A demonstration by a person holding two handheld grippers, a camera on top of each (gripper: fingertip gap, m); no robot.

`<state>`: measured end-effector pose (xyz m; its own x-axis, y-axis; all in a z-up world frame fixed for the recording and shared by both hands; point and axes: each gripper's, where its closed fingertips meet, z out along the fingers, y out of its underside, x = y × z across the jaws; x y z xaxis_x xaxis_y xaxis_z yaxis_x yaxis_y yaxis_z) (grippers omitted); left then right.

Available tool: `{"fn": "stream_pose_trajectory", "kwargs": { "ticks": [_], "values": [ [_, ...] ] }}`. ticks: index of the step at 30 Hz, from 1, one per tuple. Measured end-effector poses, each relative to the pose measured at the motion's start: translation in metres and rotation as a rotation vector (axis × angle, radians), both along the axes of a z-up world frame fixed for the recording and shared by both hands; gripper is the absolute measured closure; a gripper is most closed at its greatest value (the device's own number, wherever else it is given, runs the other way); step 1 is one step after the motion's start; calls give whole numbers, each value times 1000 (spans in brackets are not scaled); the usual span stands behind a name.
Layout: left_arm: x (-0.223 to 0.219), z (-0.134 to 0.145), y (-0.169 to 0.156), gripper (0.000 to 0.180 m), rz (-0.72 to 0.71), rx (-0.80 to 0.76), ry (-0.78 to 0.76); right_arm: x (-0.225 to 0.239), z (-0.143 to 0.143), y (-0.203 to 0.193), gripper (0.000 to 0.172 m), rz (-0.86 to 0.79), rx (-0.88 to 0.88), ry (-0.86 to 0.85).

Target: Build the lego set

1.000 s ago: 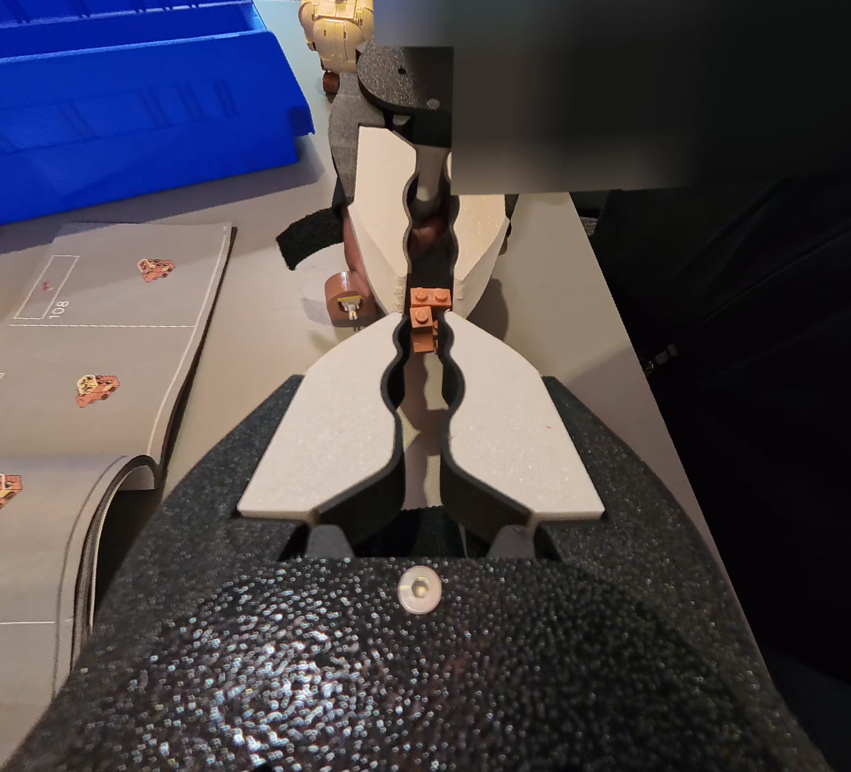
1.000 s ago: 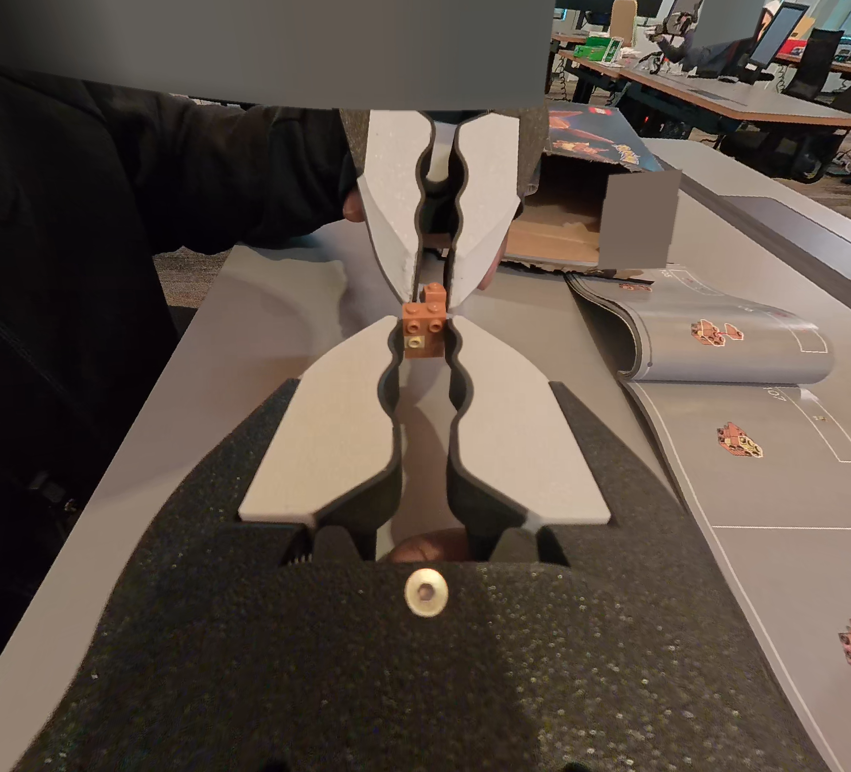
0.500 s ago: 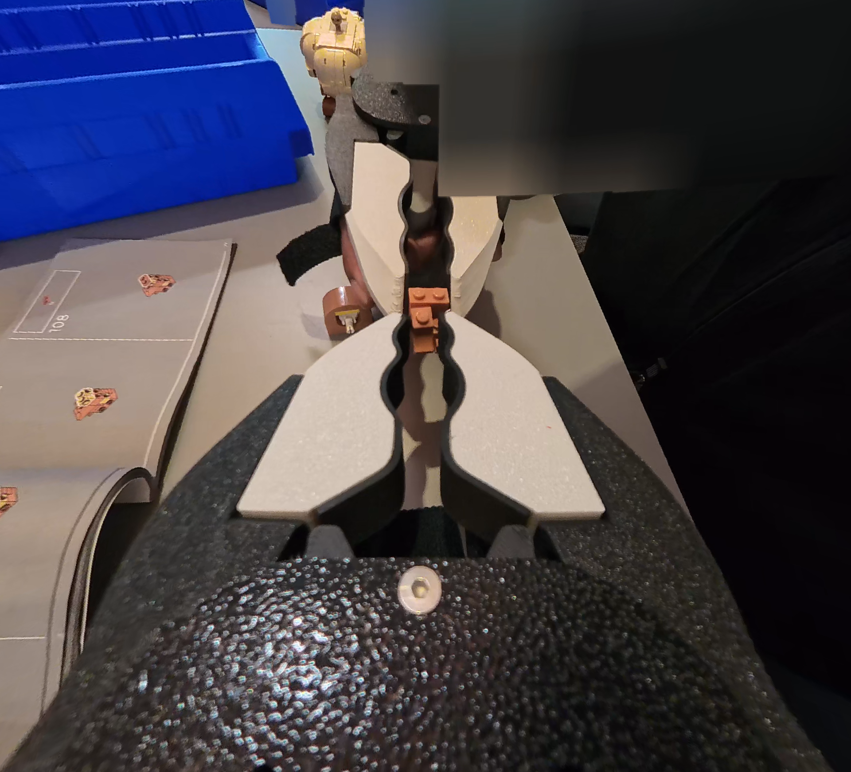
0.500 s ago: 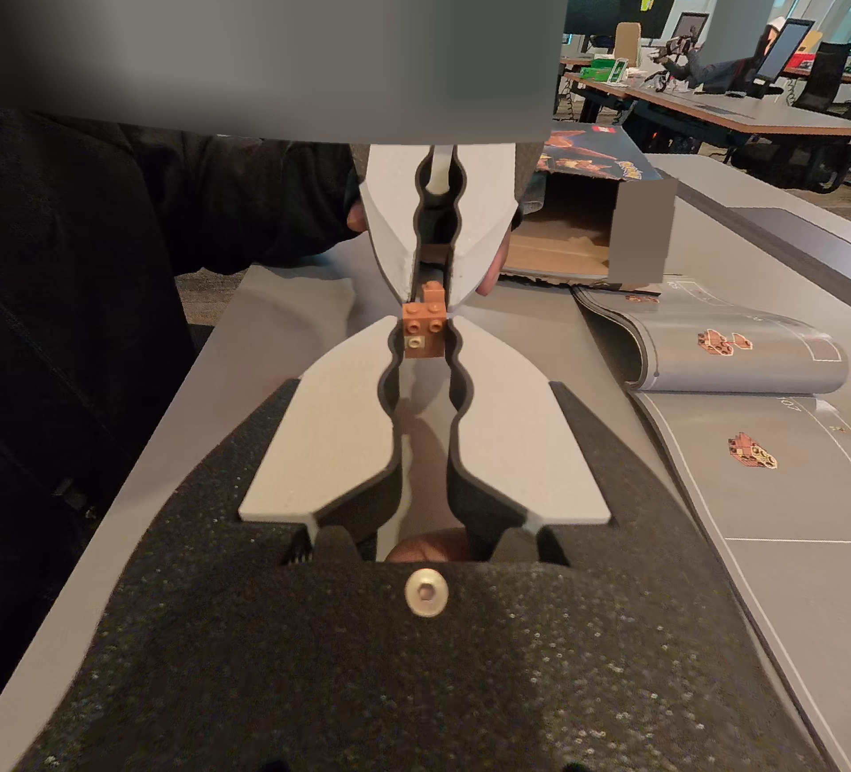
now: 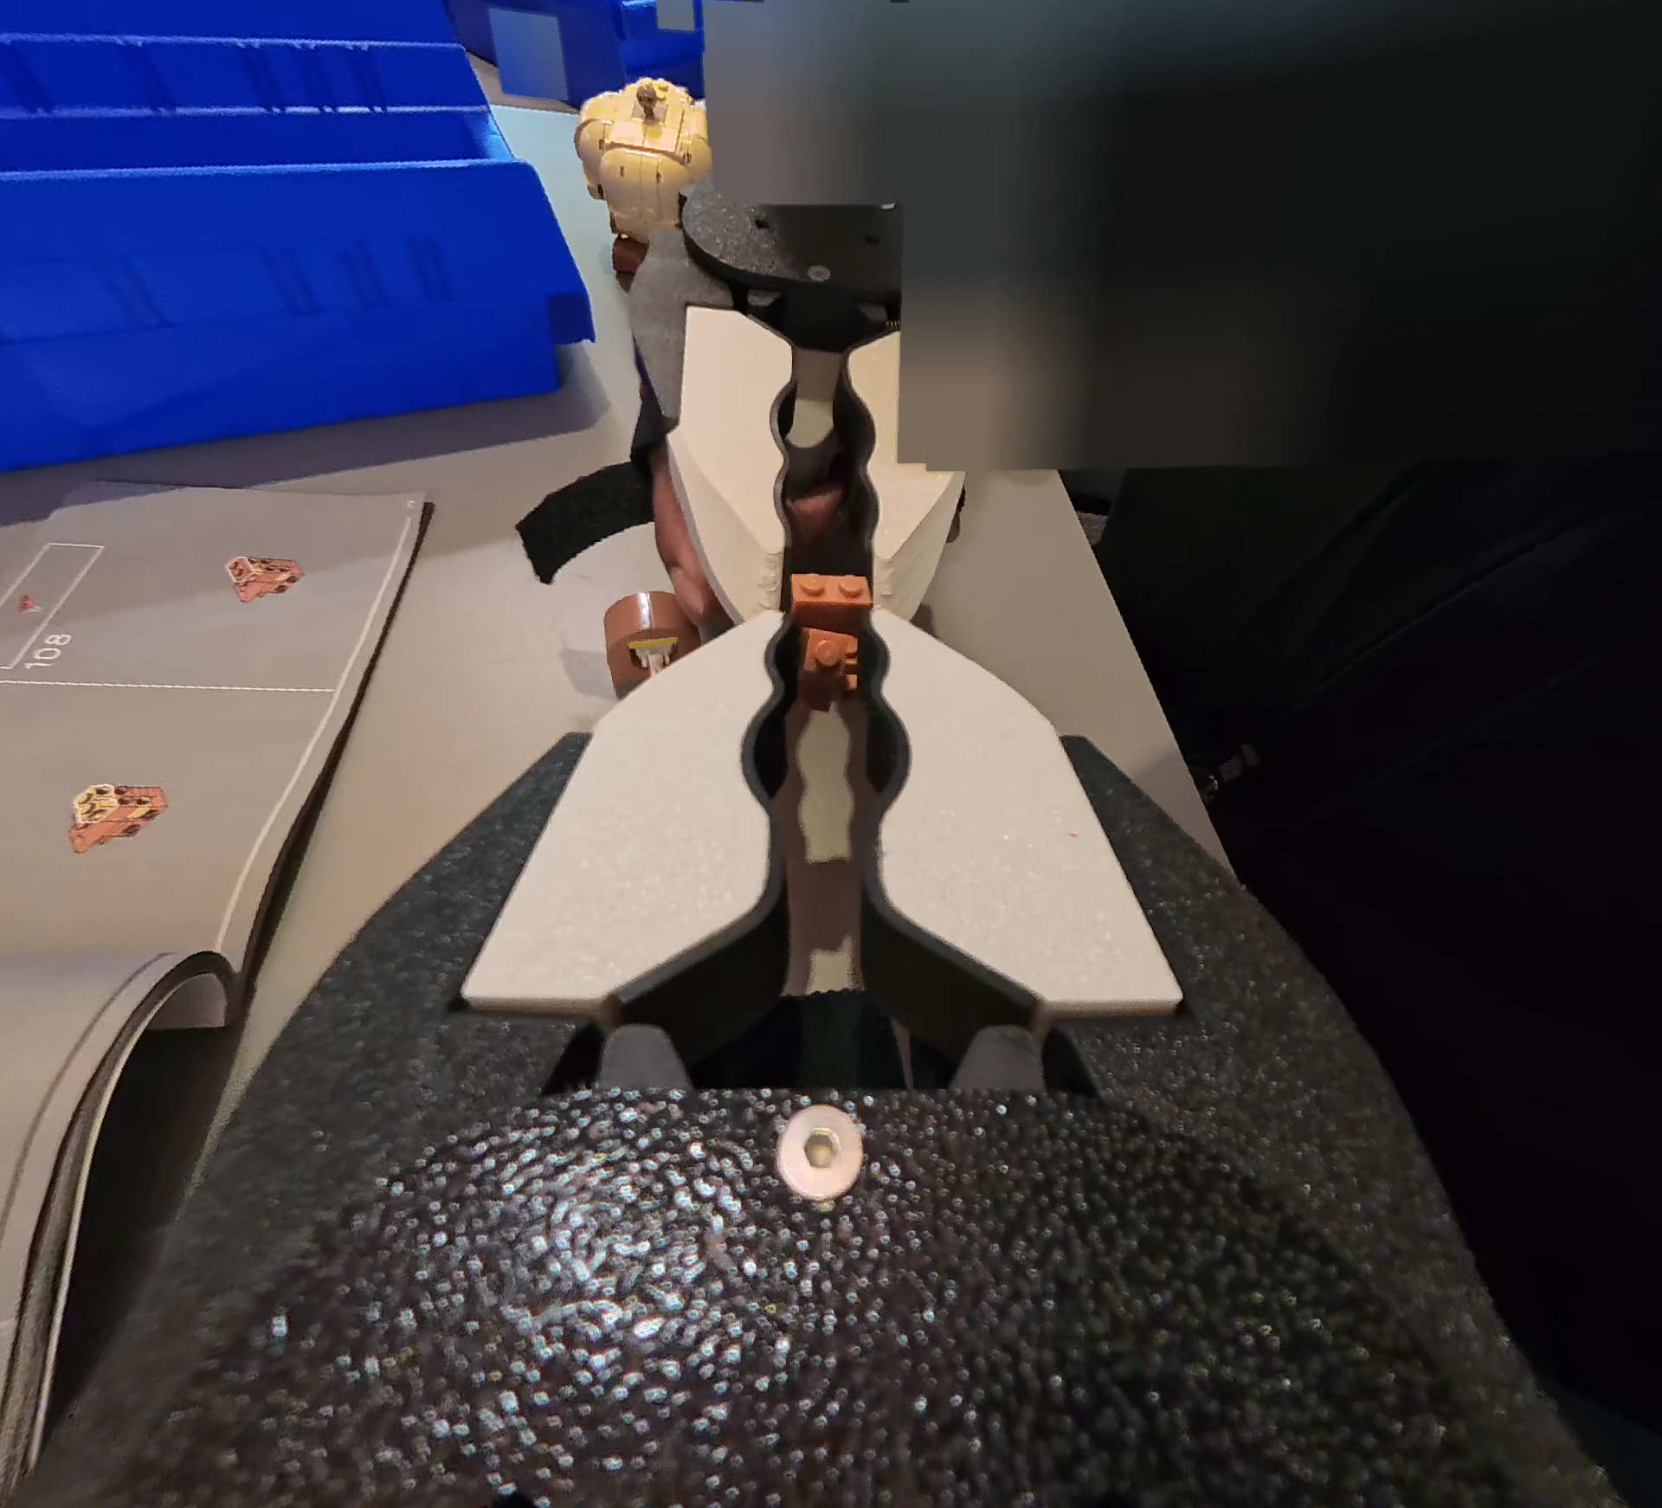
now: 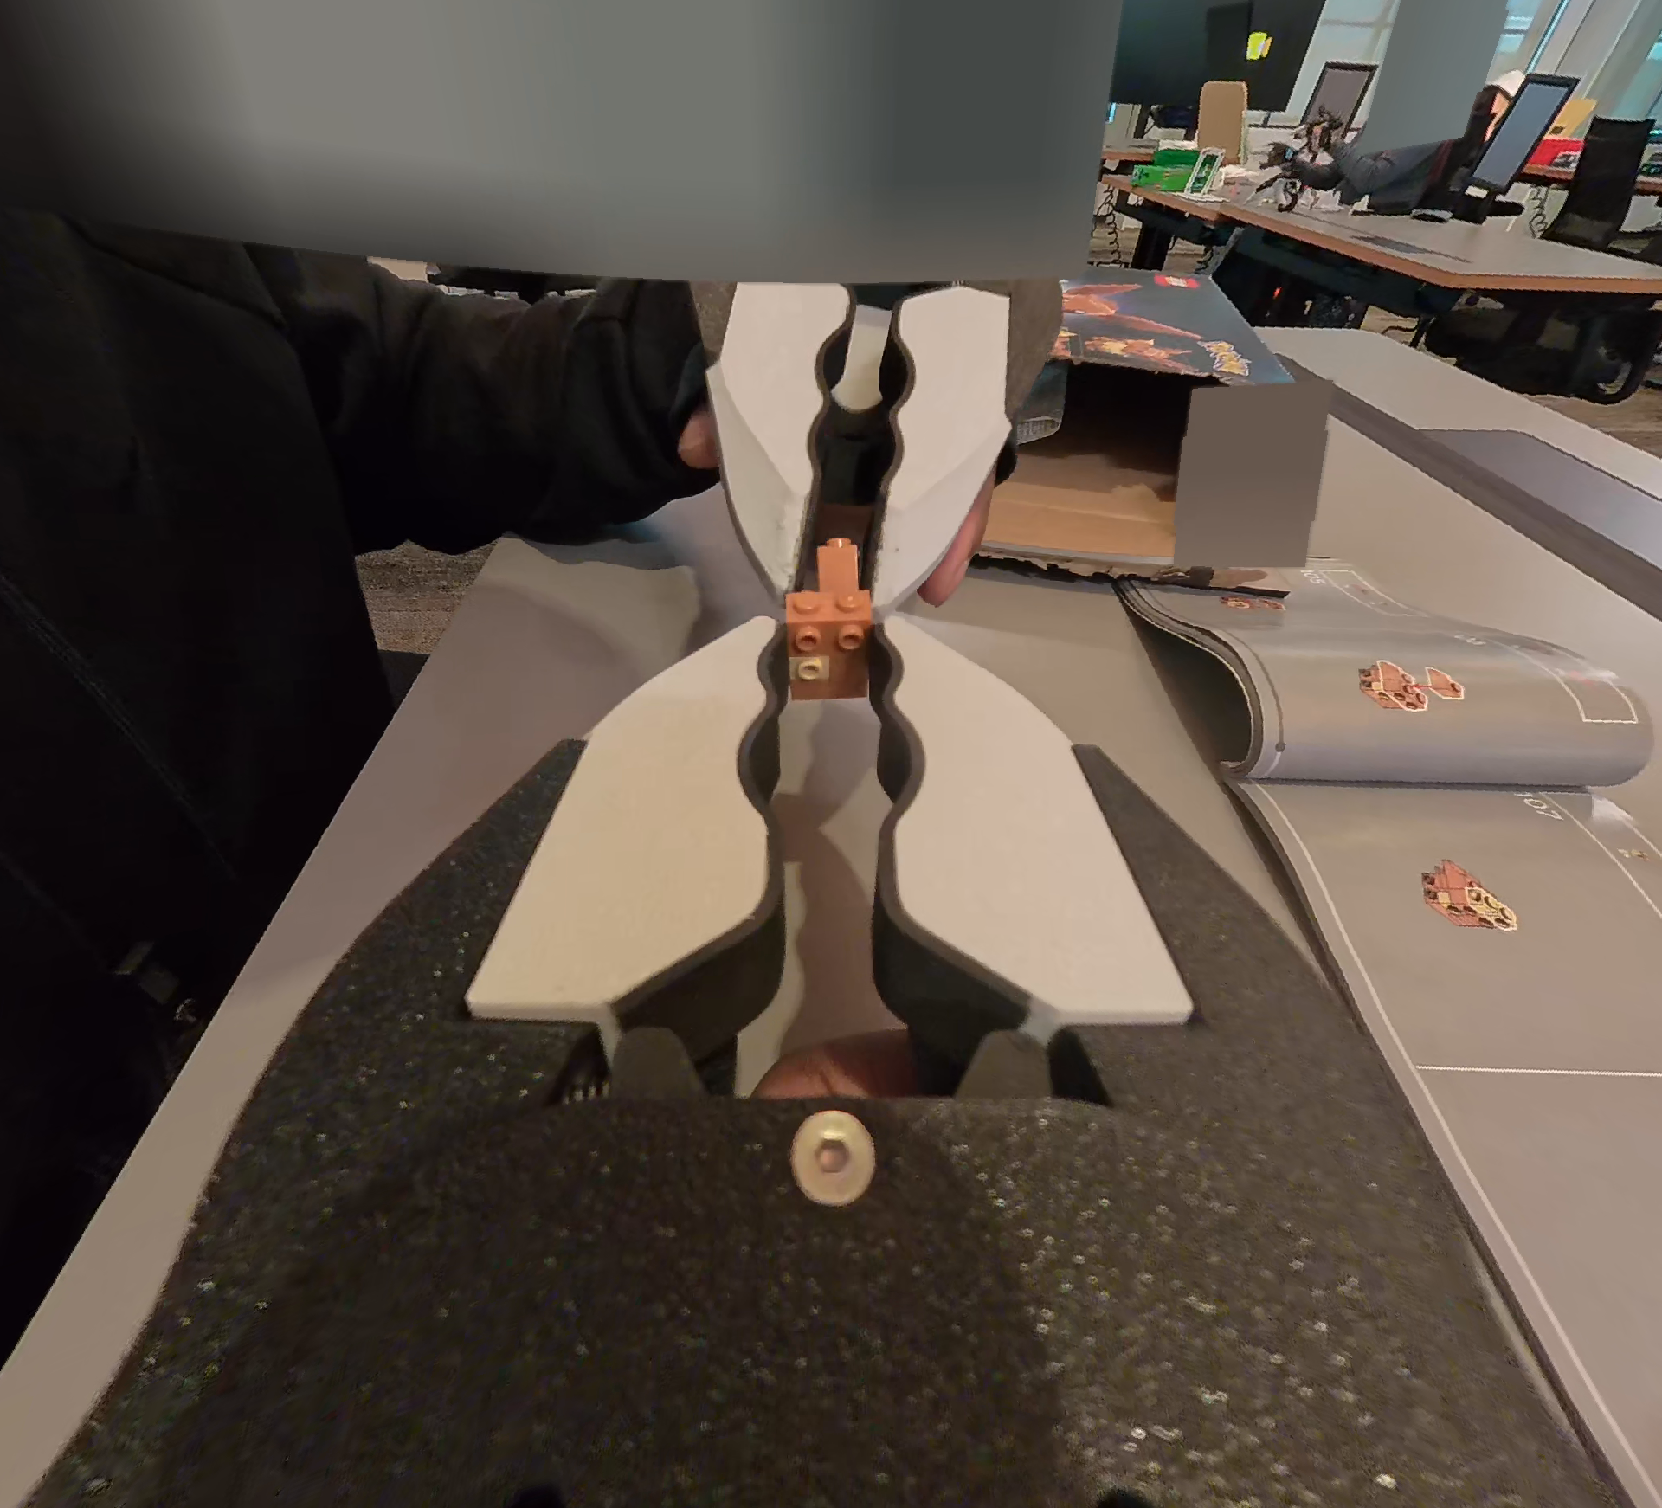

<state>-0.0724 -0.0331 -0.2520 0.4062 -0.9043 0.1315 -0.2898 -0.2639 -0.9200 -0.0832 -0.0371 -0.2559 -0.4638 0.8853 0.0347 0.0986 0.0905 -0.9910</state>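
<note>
Above the bench's near edge, the left gripper [image 5: 823, 660] and right gripper [image 6: 827, 660] meet tip to tip, each clamped on the same small brown brick assembly [image 6: 827, 646]. Blur patches hide both grippers' bodies; a brown round piece [image 5: 643, 637] is half hidden behind the fingers.

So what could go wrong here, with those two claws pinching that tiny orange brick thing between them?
Three risks, as guesses:
1. The left gripper pinches only a narrow brick piece at its fingertips; it could slip or twist out.
2. The right gripper clamps the wider block; pushing off-line might pop the two apart.
3. A dropped piece could land beside the open booklet or roll off the table edge.
</note>
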Motion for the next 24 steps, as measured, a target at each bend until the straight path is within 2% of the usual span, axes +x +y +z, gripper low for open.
{"fn": "stream_pose_trajectory", "kwargs": {
  "ticks": [9, 16, 24],
  "values": [
    [-1, 10, 10, 173, 39, -30, -137, 0, 6, 6, 156, -29, 1, 33],
    [2, 10, 6, 173, 22, 38, -87, 0, 5, 3, 155, -39, 48, 47],
    [5, 17, 6, 173, -14, 1, -246, 3, 11, 2, 156, -32, 27, 76]
  ]
}}
